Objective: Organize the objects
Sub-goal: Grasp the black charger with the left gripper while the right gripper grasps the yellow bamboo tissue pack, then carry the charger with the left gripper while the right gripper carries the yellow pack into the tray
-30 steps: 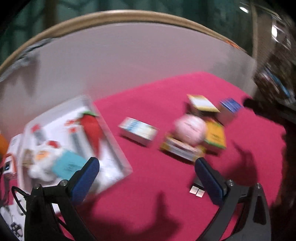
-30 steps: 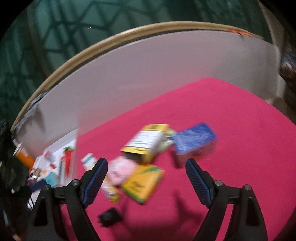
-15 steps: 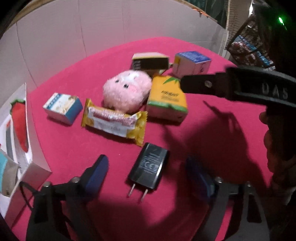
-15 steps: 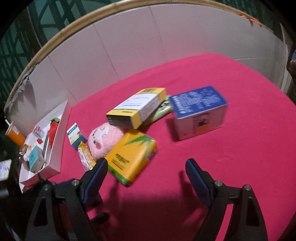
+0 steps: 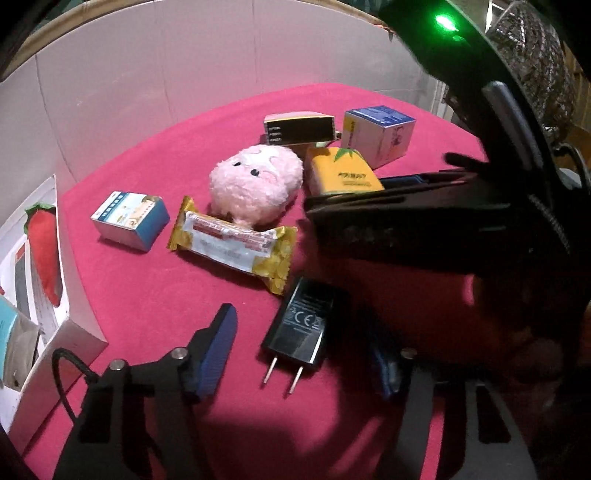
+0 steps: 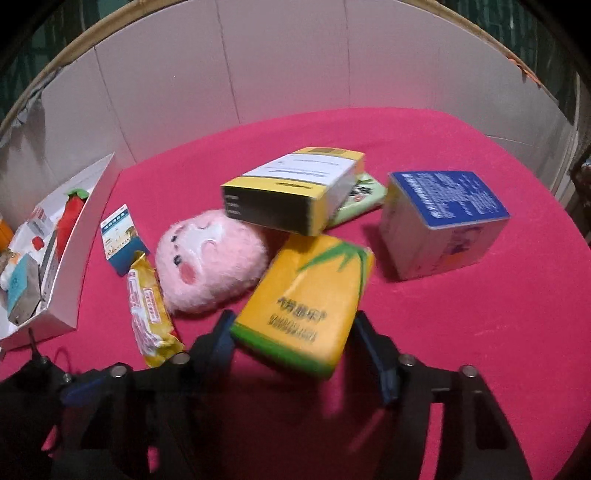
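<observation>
A black charger (image 5: pixel 304 325) is laid flat on the red table (image 5: pixel 155 288), prongs toward the camera, just beside a yellow snack bar (image 5: pixel 232 245). A yellow tissue pack (image 6: pixel 306 306) is seen tilted against a pink plush (image 6: pixel 210 262), with a yellow-black box (image 6: pixel 291 192), a blue-topped box (image 6: pixel 443 218) and a small blue-white box (image 6: pixel 120 236) clustered near.

We see a staged tabletop set, not a lived-in room: a magenta cloth (image 6: pixel 443 147) ringed by a curved white panel backdrop (image 6: pixel 288 66), with teal patterned curtain (image 6: pixel 48 33) and a wire basket (image 5: pixel 535 48) beyond.
</observation>
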{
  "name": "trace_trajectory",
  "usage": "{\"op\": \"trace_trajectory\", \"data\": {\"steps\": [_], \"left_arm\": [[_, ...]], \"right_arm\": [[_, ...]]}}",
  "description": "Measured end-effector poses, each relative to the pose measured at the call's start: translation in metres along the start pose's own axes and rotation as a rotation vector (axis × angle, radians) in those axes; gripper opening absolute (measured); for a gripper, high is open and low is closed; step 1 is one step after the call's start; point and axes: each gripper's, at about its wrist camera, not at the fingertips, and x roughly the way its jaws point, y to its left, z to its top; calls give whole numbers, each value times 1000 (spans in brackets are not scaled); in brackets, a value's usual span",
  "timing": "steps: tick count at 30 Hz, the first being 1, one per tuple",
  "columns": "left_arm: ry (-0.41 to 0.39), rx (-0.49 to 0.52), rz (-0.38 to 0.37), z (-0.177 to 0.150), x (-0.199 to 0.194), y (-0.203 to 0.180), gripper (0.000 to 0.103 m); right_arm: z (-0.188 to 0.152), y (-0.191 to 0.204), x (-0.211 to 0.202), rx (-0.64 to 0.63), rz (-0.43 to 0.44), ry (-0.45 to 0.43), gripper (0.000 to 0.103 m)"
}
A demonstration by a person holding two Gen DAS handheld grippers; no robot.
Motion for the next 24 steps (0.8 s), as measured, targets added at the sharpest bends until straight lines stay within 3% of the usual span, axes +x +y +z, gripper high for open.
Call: {"op": "trace_trajectory", "data": {"steps": [3, 12, 16, 24], "left_arm": [[-6, -22, -8, -1, -2, 1, 38], [-26, -19, 7, -7, -2, -5, 34], [-39, -34, 17, -1, -2, 1, 33], [-89, -69, 170, -9, -15, 2, 33]], "right_arm": [[-4, -19, -8, 36, -2, -8, 60], [-15, -29, -15, 14, -29, -59, 60], [-16, -36, -18, 38, 0, -67, 59], [-19, -47, -26, 87, -14, -93, 58]]}}
